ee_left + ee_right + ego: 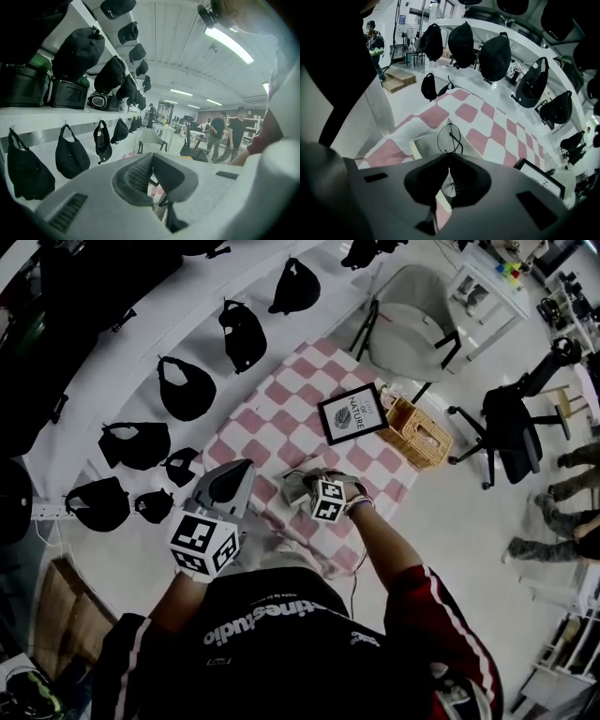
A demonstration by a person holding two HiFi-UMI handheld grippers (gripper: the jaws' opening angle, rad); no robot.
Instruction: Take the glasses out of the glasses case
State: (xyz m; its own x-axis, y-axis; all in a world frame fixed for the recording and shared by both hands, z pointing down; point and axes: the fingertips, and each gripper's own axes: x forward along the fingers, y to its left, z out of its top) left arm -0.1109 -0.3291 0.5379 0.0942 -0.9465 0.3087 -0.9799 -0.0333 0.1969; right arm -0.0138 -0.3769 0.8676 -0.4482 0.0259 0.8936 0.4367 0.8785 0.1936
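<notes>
Evidently to draw them clear, the right gripper [449,156] pinches the glasses [449,138] by their wire frame over the open case [423,146] on the checked cloth [465,112], while the left gripper [151,157], jaws together and empty, hangs aside, probably unneeded.

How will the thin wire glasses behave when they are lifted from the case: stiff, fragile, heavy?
The thin black wire-frame round glasses, pinched in the right gripper, are probably very light for their size. The slim wire likely bends easily, so a hard squeeze may deform it.
</notes>
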